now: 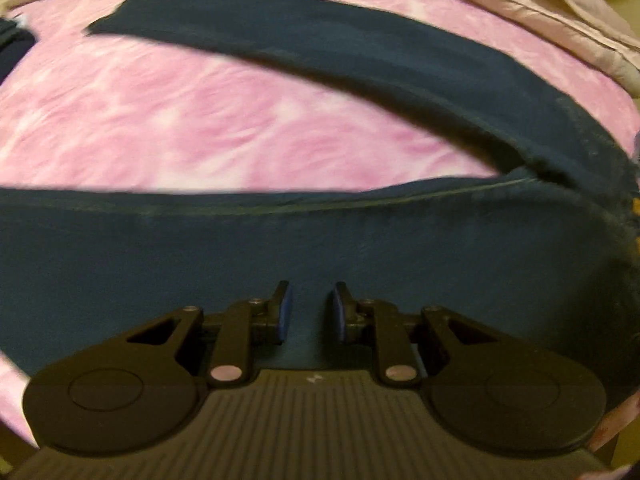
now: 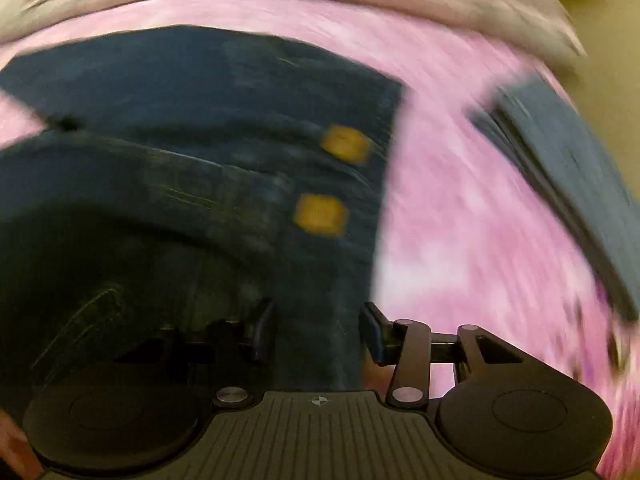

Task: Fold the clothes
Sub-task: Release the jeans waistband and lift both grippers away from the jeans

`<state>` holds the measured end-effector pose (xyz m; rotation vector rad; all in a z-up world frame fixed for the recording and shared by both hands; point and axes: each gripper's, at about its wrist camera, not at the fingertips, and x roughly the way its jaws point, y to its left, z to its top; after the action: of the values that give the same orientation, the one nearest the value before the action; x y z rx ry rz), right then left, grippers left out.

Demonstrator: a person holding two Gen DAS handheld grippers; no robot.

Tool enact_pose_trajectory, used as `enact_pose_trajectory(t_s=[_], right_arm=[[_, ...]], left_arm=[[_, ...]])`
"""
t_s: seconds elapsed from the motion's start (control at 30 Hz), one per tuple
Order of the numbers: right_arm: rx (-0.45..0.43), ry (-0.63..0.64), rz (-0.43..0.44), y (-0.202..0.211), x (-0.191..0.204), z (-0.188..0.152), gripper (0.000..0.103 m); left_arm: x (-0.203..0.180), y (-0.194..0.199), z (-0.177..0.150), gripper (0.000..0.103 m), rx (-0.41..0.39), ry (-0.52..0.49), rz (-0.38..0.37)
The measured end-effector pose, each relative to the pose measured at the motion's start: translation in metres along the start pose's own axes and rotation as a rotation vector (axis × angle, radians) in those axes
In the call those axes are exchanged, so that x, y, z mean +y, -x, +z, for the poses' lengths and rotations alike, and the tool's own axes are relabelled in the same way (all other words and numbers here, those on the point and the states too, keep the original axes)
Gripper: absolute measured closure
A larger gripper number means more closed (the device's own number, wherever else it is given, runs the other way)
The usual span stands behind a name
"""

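Both grippers, left (image 1: 311, 307) and right (image 2: 317, 332), jaws parted (empty).

We count one pair of dark jeans (image 2: 192, 128) with two tan patches (image 2: 320, 214), two grippers, left (image 1: 311, 308) and right (image 2: 318, 334), one pink sheet (image 1: 200, 120), one folded blue garment (image 2: 568, 176) near its right edge

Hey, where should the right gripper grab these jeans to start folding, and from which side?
Judging by the blurred right wrist view, grip the jeans at the straight waistband edge near the orange patches, coming in from the bare pink bedsheet side. That edge lies flat and exposed, and the open right gripper already straddles it.
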<state>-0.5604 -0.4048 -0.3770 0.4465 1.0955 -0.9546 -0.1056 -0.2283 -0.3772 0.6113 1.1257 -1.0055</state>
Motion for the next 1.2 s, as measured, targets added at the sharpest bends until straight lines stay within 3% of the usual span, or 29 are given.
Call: enact_pose_trajectory(t_s=[0.07, 0.3, 0.53, 0.63, 0.83, 0.9, 1.0, 1.13, 1.2], right_arm=[[0.019, -0.038, -0.033, 0.010, 0.004, -0.003, 0.058], [0.082, -0.046, 0.012, 0.015, 0.065, -0.014, 0.058], [0.145, -0.054, 0.057, 0.020, 0.125, -0.026, 0.054], [0.134, -0.040, 0.024, 0.034, 0.138, -0.013, 0.054], [-0.018, -0.059, 0.158, 0.036, 0.182, 0.027, 0.054], [0.032, -0.018, 0.165, 0.015, 0.201, 0.027, 0.054], [0.034, 0.051, 0.123, 0.013, 0.214, 0.003, 0.049], [0.078, 0.104, 0.120, 0.028, 0.209, -0.021, 0.044], [0.104, 0.068, 0.128, 0.033, 0.199, -0.028, 0.042]], left_arm=[[0.020, 0.006, -0.007, 0.086, -0.006, 0.018, 0.002], [0.046, 0.005, -0.019, 0.086, -0.030, 0.035, -0.020], [0.105, 0.026, -0.026, 0.086, -0.031, 0.069, 0.063], [0.121, 0.039, -0.028, 0.086, -0.056, 0.094, 0.079], [0.099, 0.030, -0.045, 0.086, -0.063, 0.033, 0.009], [0.088, 0.022, -0.054, 0.085, -0.061, -0.005, 0.028], [0.082, 0.022, -0.064, 0.083, -0.097, -0.014, 0.065], [0.086, 0.030, -0.066, 0.084, -0.080, 0.033, 0.119], [0.081, 0.039, -0.067, 0.085, -0.063, 0.053, 0.136]])
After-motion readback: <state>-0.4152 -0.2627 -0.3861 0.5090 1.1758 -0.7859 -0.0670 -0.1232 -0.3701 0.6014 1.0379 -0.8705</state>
